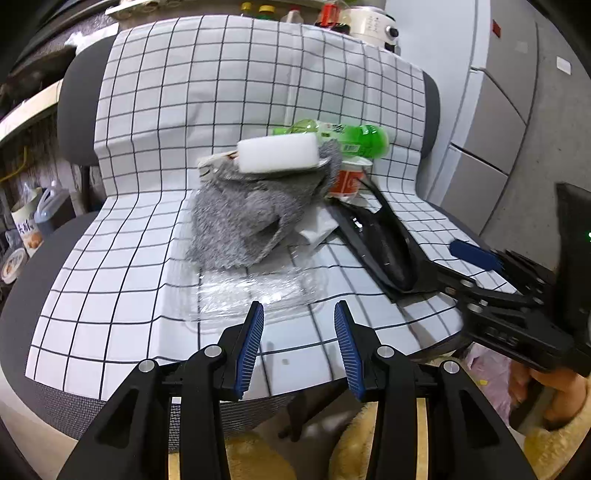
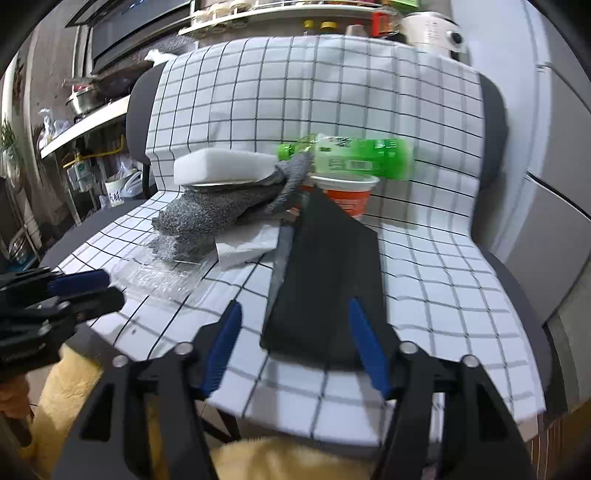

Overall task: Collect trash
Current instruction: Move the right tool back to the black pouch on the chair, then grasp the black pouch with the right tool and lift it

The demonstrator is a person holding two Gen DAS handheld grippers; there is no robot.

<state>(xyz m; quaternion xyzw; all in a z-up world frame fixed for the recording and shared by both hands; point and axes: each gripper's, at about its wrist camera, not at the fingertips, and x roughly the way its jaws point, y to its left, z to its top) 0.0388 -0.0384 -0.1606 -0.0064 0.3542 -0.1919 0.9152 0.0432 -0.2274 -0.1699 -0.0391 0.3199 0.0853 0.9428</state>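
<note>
Two grippers face a gray office chair (image 1: 74, 92) draped with a white checked cloth (image 1: 221, 74) that covers its seat and backrest. We see the left gripper (image 1: 299, 343) at the seat's front edge, its blue-padded fingers (image 1: 251, 347) spread wide and holding nothing. Just ahead of them a crumpled clear plastic container (image 1: 258, 288) lies flat on the cloth.

We see the right gripper (image 2: 295, 343) near the front edge too, toward the seat's right side. Its fingers (image 2: 221, 347) are also wide apart and grip nothing. A black plastic bag (image 2: 325, 280) lies between and beyond them, running from the front edge back toward the pile.

At the back of the seat, against the backrest, the trash sits heaped together. A gray knitted cloth (image 1: 243, 218) is bunched at the middle, and a white foam block (image 1: 279, 155) rests on top of it. Behind them a green plastic bottle (image 1: 354, 138) lies on its side along the backrest. A red and white paper cup (image 1: 347, 177) stands just below the bottle, touching the gray cloth's right side. A piece of white crumpled paper (image 1: 317, 229) lies between the gray cloth and the black bag.

In the left view, the right gripper shows at the seat's right edge (image 1: 480, 273). Beyond the chair, a shelf with bottles (image 2: 317, 26) is visible.
</note>
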